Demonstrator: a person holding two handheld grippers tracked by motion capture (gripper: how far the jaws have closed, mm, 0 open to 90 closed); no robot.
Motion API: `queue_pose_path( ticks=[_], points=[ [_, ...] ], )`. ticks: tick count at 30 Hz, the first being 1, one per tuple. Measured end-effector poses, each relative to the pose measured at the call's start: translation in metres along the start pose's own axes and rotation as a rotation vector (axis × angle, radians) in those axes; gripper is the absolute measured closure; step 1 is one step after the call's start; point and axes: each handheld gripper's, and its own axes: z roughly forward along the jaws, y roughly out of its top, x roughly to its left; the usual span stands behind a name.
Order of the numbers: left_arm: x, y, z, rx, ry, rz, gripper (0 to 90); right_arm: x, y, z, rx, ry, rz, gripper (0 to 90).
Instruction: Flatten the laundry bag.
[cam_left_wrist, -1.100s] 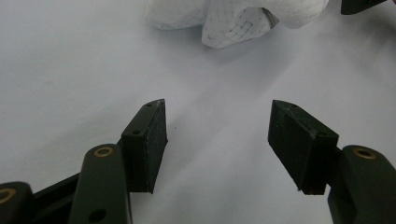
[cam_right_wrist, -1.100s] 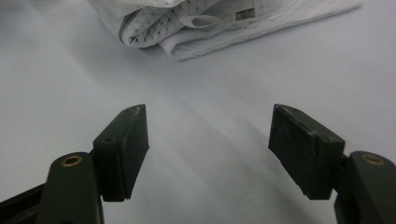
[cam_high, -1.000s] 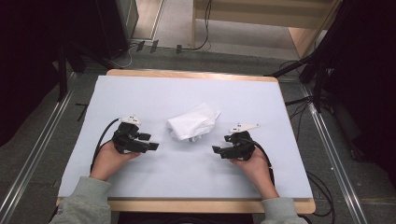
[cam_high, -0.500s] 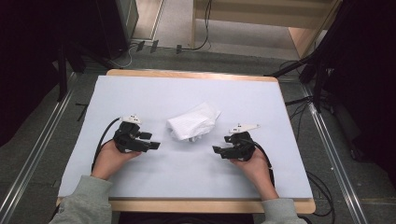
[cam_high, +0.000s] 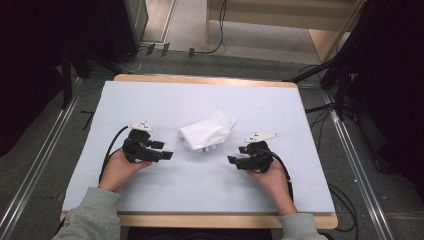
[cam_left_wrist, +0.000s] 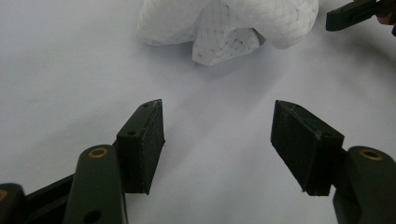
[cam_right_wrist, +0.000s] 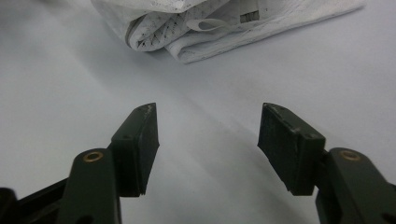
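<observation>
A crumpled white cloth (cam_high: 206, 131) with a fine dotted pattern lies in a loose heap at the middle of the table. My left gripper (cam_high: 167, 155) rests on the mat just left of it, jaws wide apart with nothing between them. The cloth (cam_left_wrist: 224, 23) lies a short way beyond those jaws in the left gripper view. To the cloth's right my right gripper (cam_high: 231, 160) stands open and empty too, pointing left. Folded edges and a small label of the cloth (cam_right_wrist: 210, 23) show ahead of the right gripper (cam_right_wrist: 208, 144). The left gripper (cam_left_wrist: 217, 140) touches nothing.
A pale blue-white mat (cam_high: 280, 110) covers the wooden table (cam_high: 200, 79). Dark equipment and cables stand on the floor behind and beside the table. A tip of the right gripper's fingers (cam_left_wrist: 348, 14) shows at the top right of the left gripper view.
Both grippers have stayed almost still beside the cloth; the left one has crept very slightly toward it. The cloth has not moved.
</observation>
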Motion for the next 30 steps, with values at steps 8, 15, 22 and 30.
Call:
queue_pose_path(
  ticks=[8, 15, 22, 30],
  points=[
    [-0.001, 0.001, 0.001, 0.003, -0.002, 0.005, 35.7, 0.002, 0.002, 0.002, -0.009, 0.006, 0.019, 42.9],
    [-0.001, 0.002, 0.002, 0.002, 0.004, 0.008, 35.7, 0.003, 0.004, 0.004, -0.009, 0.007, 0.026, 45.6],
    [-0.002, 0.002, 0.001, -0.003, 0.026, 0.022, 35.8, 0.001, 0.01, 0.003, -0.022, 0.012, 0.04, 60.7],
    [-0.003, 0.001, 0.0, 0.002, 0.036, 0.026, 35.8, 0.008, 0.023, 0.01, 0.003, 0.017, 0.0, 87.5]
  ],
)
